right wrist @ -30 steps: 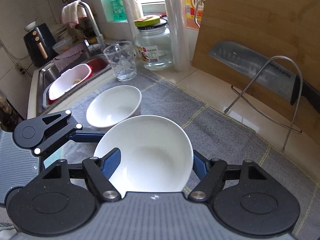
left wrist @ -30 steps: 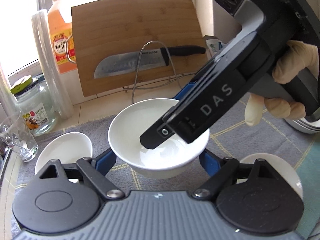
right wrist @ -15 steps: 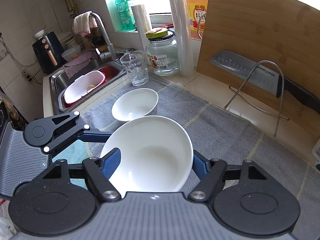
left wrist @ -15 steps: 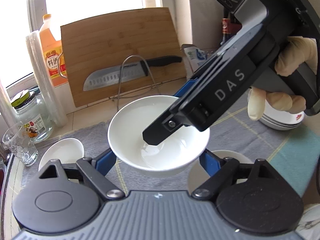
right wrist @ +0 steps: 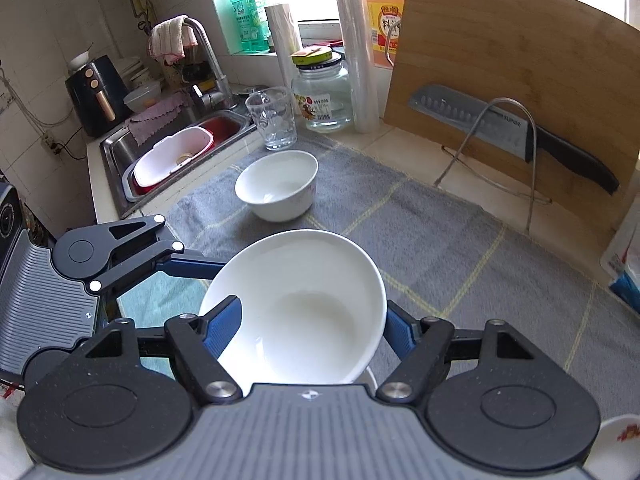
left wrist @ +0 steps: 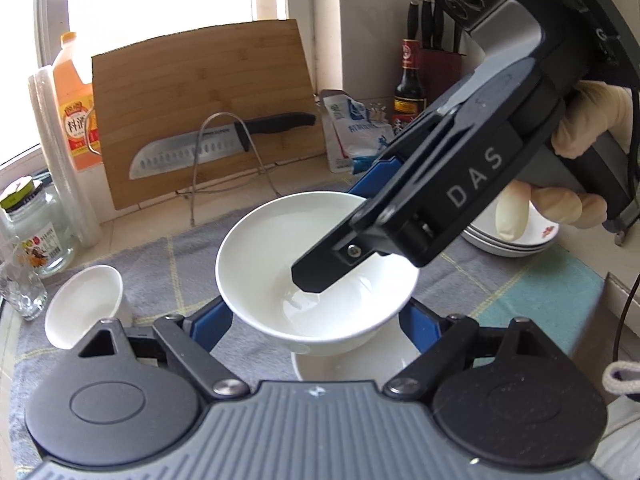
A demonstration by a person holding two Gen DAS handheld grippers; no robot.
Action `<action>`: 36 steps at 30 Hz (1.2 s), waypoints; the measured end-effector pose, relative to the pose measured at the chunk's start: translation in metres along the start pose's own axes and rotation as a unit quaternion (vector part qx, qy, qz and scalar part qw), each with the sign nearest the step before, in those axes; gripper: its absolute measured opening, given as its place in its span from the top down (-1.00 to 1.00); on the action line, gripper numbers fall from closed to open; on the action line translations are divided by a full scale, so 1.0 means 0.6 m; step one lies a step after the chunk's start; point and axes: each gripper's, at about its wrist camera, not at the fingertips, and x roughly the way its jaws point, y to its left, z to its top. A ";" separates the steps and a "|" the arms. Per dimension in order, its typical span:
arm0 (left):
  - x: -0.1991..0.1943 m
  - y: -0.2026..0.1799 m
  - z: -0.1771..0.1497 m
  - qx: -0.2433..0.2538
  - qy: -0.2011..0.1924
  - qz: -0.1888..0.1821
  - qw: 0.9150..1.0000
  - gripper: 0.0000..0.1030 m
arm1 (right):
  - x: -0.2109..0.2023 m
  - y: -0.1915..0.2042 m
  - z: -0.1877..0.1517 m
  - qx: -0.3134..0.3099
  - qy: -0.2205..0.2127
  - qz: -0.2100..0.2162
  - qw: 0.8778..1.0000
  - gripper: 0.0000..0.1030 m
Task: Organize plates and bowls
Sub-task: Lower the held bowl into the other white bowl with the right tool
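Observation:
A large white bowl (left wrist: 280, 256) is held in the air between both grippers. My left gripper (left wrist: 316, 316) is shut on its sides, with blue pads against the outer wall. My right gripper (right wrist: 312, 324) is shut on the same bowl (right wrist: 304, 304); one of its fingers (left wrist: 320, 276) reaches down inside it. Directly below hangs another white bowl (left wrist: 348, 364) on the grey mat (right wrist: 440, 240). A smaller white bowl (left wrist: 80, 304) stands on the mat to the left; it also shows in the right wrist view (right wrist: 278, 184). A stack of white plates (left wrist: 516, 236) sits at the right.
A bamboo cutting board (left wrist: 200, 112) with a knife (left wrist: 208, 148) on a wire stand (left wrist: 224, 160) leans at the back. A glass jar (right wrist: 324, 96), a drinking glass (right wrist: 274, 122), an oil bottle (left wrist: 76, 120) and bottles stand around. The sink (right wrist: 176, 148) lies left.
Both grippers have carried the large bowl to the right and raised it. It now hangs over the other white bowl on the mat. The small bowl has fallen further behind.

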 end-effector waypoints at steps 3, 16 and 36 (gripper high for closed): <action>0.000 -0.006 -0.004 0.000 0.007 -0.007 1.000 -0.74 | -0.002 -0.001 -0.012 0.010 0.003 0.000 1.000 -0.56; 0.015 -0.022 -0.027 0.000 0.043 -0.037 0.998 -0.74 | 0.010 -0.012 -0.056 0.038 0.027 0.007 0.999 -0.56; 0.039 -0.023 -0.036 0.012 0.072 -0.041 0.997 -0.74 | 0.038 -0.020 -0.077 0.052 0.044 0.004 0.998 -0.56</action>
